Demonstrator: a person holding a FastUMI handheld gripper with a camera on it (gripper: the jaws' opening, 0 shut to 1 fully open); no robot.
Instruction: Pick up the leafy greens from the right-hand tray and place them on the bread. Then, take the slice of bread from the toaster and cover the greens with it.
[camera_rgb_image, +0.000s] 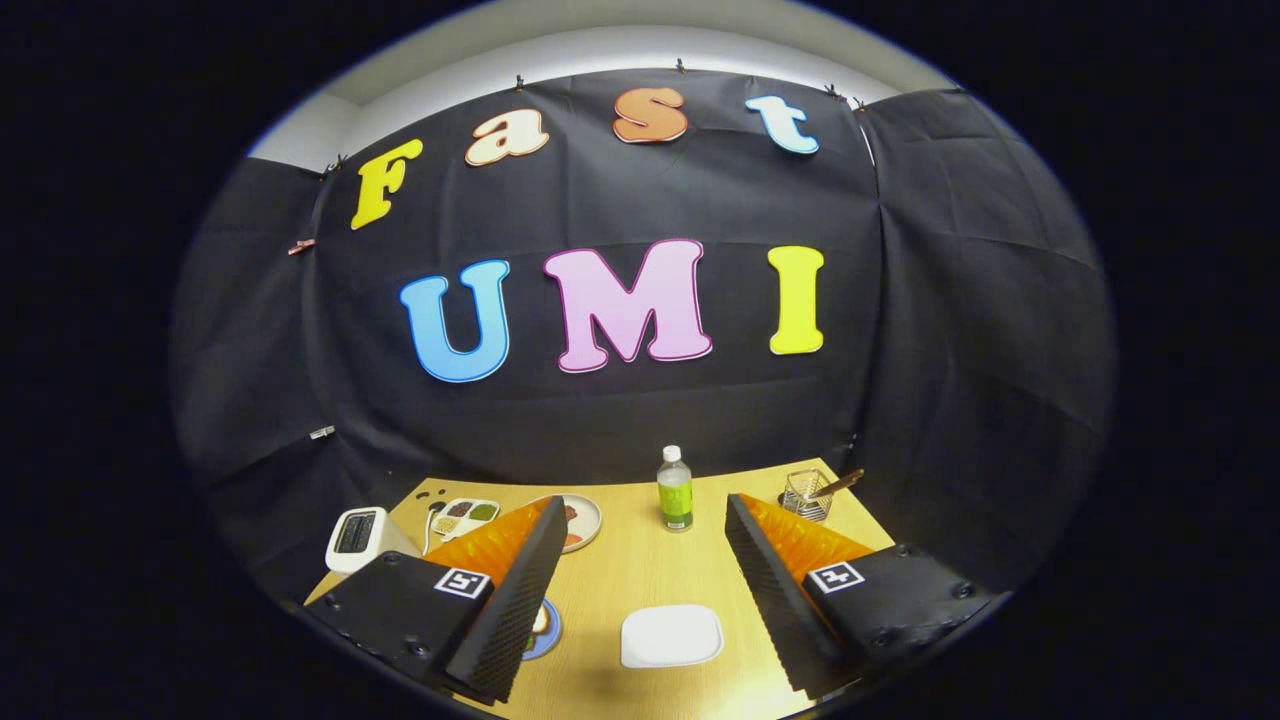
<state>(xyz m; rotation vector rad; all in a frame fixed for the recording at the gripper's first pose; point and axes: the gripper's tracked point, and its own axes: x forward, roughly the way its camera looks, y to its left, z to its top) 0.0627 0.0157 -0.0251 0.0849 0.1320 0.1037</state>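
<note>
Beyond the left finger a sectioned white tray (466, 517) holding something green lies by the white toaster (356, 537). A blue plate (545, 630) peeks beside that finger. The gripper (647, 600) hovers spread wide, empty, over a white rounded dish (671, 636) on the wooden table (640, 560).

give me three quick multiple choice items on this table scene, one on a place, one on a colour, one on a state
1. Where does the white dish lie?
A. between the tool's fingers
B. behind the toaster
C. inside the wire cup

2. What colour is the bottle's label?
A. red
B. green
C. blue

3. How does the tool stand?
A. shut on the bottle
B. shut on the dish
C. open, holding nothing

Answers:
1 A, the dish sits on the table in the gap between the fingers.
2 B, a green band wraps the bottle.
3 C, the fingers are spread wide with only table and dish between them.
</note>
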